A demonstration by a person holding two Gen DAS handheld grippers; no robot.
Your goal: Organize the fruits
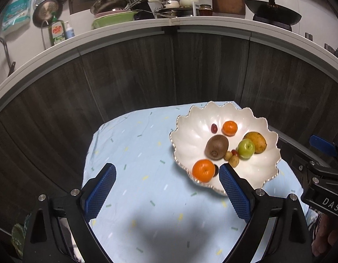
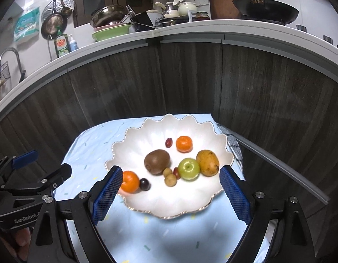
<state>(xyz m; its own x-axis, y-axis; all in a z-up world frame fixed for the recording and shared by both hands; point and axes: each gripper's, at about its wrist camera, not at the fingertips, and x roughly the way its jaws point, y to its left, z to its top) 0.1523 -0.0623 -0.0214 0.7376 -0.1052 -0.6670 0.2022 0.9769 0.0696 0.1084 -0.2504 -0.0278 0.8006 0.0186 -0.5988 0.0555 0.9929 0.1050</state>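
Observation:
A white scalloped plate [image 1: 195,122] [image 2: 147,131] rests on a light blue cloth. It holds a kiwi [image 1: 216,146] [image 2: 157,161], two tangerines [image 1: 229,128] [image 1: 203,170], a green apple [image 1: 246,148] [image 2: 188,168], a yellow mango [image 1: 256,142] [image 2: 207,162], grapes [image 2: 168,142] and small tan fruits [image 2: 170,179]. My left gripper [image 1: 166,167] is open above the cloth, left of the plate, with nothing between its blue pads. My right gripper [image 2: 171,168] is open too, hovering in front of the plate and gripping no fruit.
The blue cloth [image 1: 147,153] covers a small table set against dark wooden cabinet fronts [image 1: 147,76]. A checked towel [image 2: 233,144] lies at the plate's far right. Pots, bowls and a wok [image 2: 265,11] crowd the counter above. A hand [image 2: 22,241] grips the left tool.

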